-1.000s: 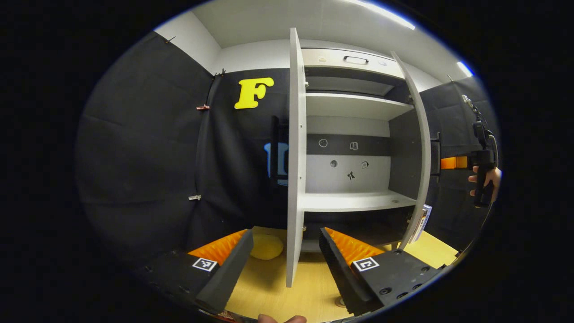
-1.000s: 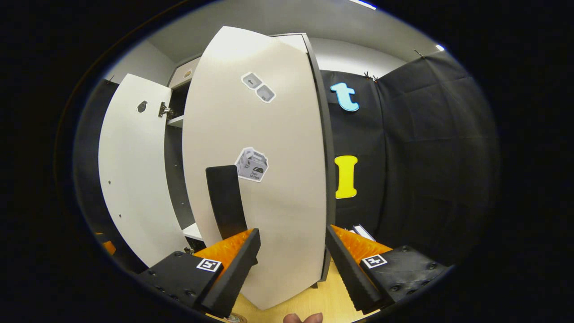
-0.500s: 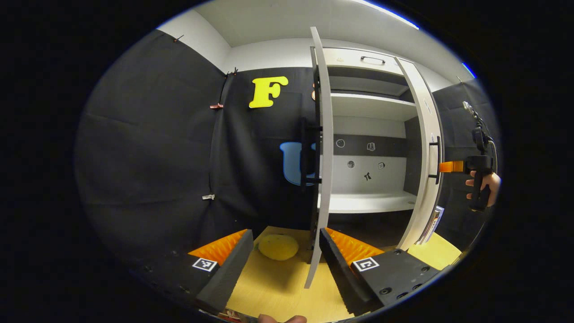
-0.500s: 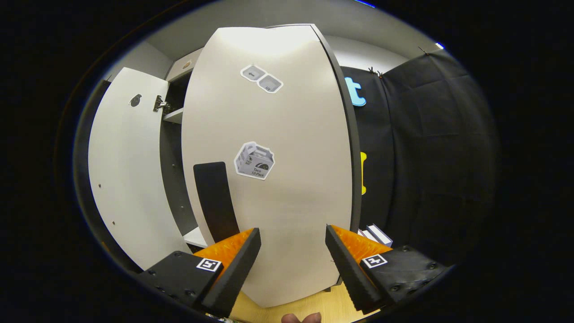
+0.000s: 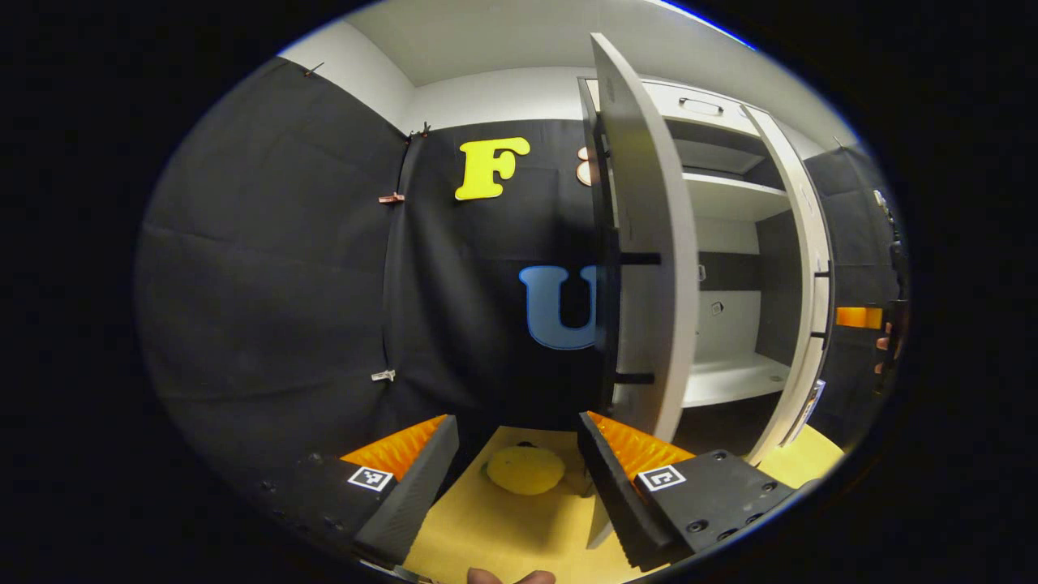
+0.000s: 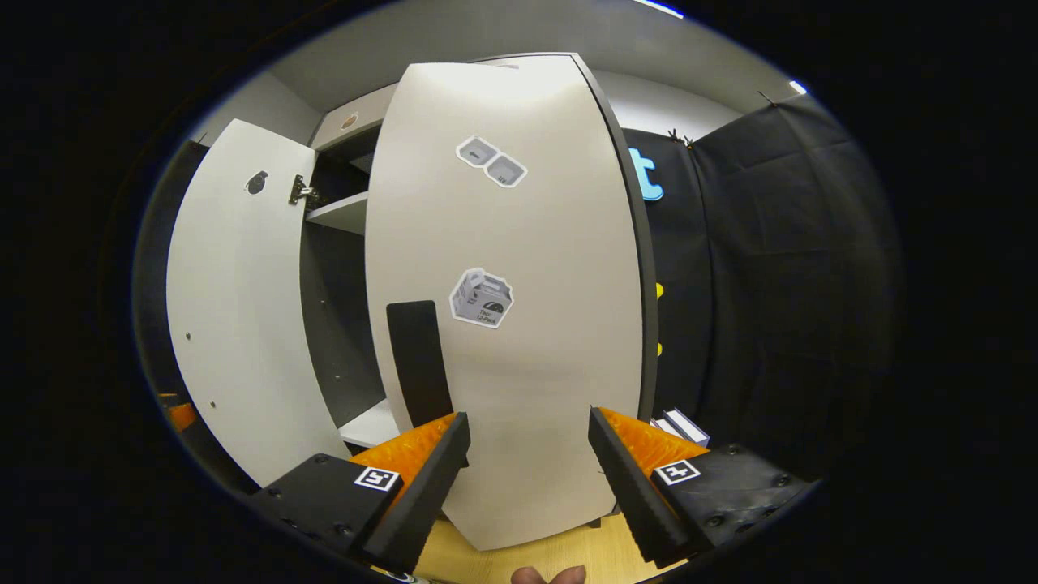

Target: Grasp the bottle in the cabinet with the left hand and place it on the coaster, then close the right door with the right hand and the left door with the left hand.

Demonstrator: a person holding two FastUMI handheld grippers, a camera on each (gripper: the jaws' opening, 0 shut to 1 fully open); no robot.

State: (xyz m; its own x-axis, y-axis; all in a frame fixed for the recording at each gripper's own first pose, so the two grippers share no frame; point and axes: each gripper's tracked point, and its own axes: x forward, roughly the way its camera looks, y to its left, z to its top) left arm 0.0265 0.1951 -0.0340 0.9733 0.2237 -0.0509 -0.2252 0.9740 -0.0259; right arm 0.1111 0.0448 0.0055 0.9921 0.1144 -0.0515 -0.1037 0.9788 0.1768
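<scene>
We have both grippers released, jaws apart, holding nothing. The right gripper [image 6: 525, 454] faces the right door [image 6: 519, 324], close, likely to push it shut. The left gripper [image 5: 517, 462] waits by the left door [image 5: 649, 268], still ajar. We can't spot the bottle; a yellow coaster [image 5: 525, 470] lies on the table [image 5: 503, 535].

This is a recording booth, not a real home: black cloth walls [image 5: 268, 268] (held up with small clips) surround one white cabinet [image 5: 730, 243] standing on a wooden table [image 5: 503, 527].
</scene>
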